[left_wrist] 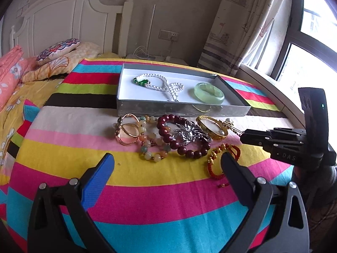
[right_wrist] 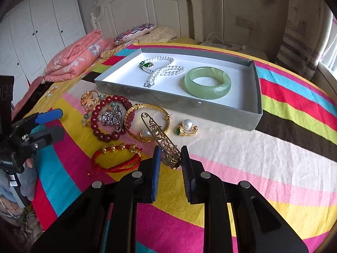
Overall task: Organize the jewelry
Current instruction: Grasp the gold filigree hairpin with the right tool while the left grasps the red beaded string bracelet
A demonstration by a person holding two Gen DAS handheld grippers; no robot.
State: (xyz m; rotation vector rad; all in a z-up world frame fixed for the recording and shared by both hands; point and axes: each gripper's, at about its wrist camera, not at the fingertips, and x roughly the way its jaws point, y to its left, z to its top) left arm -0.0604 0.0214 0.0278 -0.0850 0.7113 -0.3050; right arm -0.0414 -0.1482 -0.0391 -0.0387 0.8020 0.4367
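A grey box (right_wrist: 221,113) with a white floor holds a pearl necklace (right_wrist: 162,68) and a green jade bangle (right_wrist: 207,82). In front of it lie loose pieces: a dark red bead bracelet (right_wrist: 99,126), a silver brooch (right_wrist: 112,116), a gold bangle (right_wrist: 134,113), a pearl ring (right_wrist: 187,127) and a red cord bracelet (right_wrist: 115,158). My right gripper (right_wrist: 170,158) is shut on a gold brooch pin (right_wrist: 160,137), just above the blanket. My left gripper (left_wrist: 166,164) is open and empty, low before the pile; the red cord bracelet (left_wrist: 219,158) lies by its right finger.
The striped blanket (left_wrist: 147,189) covers the bed. A folded pink quilt (right_wrist: 75,57) and pillows (left_wrist: 59,50) lie at the far left. A white headboard (left_wrist: 69,21) stands behind, with a window and curtain (left_wrist: 238,31) to the right.
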